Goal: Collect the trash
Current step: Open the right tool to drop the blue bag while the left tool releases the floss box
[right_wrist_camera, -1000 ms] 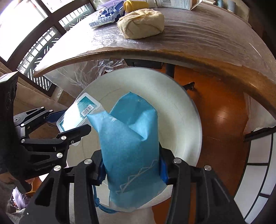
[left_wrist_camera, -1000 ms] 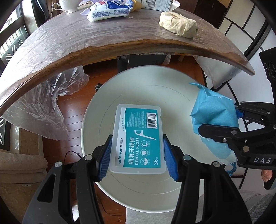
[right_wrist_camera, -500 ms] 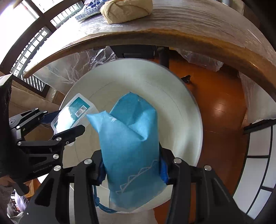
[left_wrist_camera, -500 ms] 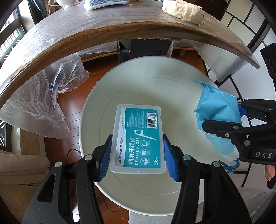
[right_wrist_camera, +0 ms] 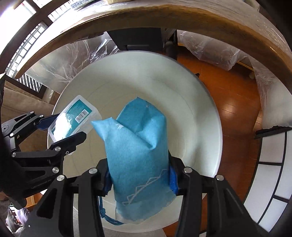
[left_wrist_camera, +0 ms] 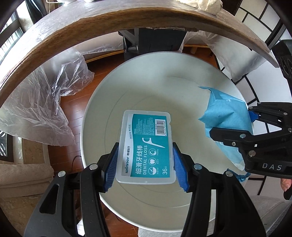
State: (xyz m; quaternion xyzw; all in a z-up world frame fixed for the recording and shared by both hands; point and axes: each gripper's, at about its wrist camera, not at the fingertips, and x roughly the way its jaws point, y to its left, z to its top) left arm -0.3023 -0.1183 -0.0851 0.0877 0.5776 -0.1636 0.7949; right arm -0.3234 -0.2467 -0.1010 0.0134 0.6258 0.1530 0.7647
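Observation:
A clear dental floss box (left_wrist_camera: 147,145) with a teal label sits between the blue pads of my left gripper (left_wrist_camera: 145,164), which is shut on it. The box hangs over the mouth of a white round bin (left_wrist_camera: 182,87) on the floor. My right gripper (right_wrist_camera: 139,179) is shut on a crumpled blue pouch (right_wrist_camera: 136,145) with a blue cord, held over the same bin (right_wrist_camera: 200,109). From the left wrist view the pouch (left_wrist_camera: 226,120) and right gripper (left_wrist_camera: 250,140) appear at the bin's right rim. The box (right_wrist_camera: 73,118) shows at the left in the right wrist view.
The curved edge of a wooden table (left_wrist_camera: 91,23) covered in clear film runs above the bin. Clear plastic sheeting (left_wrist_camera: 36,105) hangs to the wooden floor at the left. A black table base (left_wrist_camera: 155,40) stands behind the bin. A beige paper wad (left_wrist_camera: 209,5) lies on the table.
Both grippers have sunk toward the bin, which now looks larger and fills more of each view; the tabletop has slid up out of frame. Both grips are unchanged.

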